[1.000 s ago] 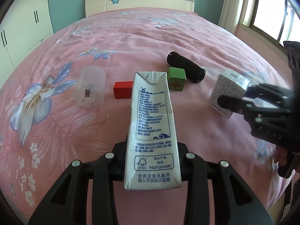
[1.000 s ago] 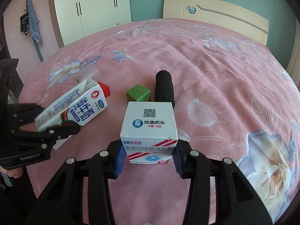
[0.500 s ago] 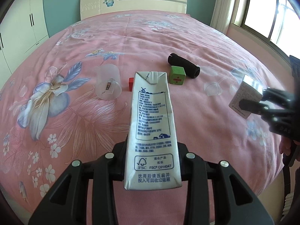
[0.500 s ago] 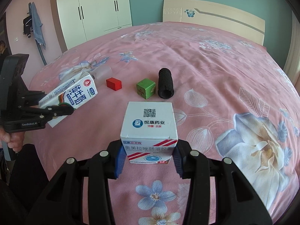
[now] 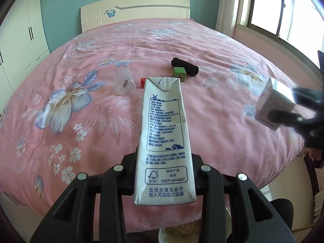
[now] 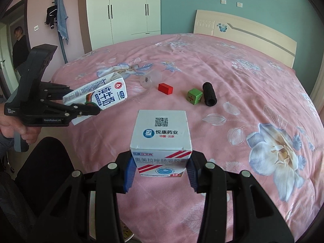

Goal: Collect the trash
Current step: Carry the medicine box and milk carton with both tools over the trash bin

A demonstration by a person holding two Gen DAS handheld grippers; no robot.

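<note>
Bright daylight, fisheye warp, motion blur at one edge.

Sun comes through the window (image 5: 283,10) on the right of the left wrist view and blows out its panes to white. The pink bed (image 5: 202,46) is evenly lit, with only soft, short shadows beside the small things on it. Glare shines off the top of the box (image 5: 272,105), and it and the right gripper (image 5: 283,116) are smeared with blur there. The carton (image 5: 164,141) is sharp, its print readable. Both views bend straight lines hard and darken to black at the corners. In the right wrist view the doorway (image 6: 12,46) at far left is dim.
</note>
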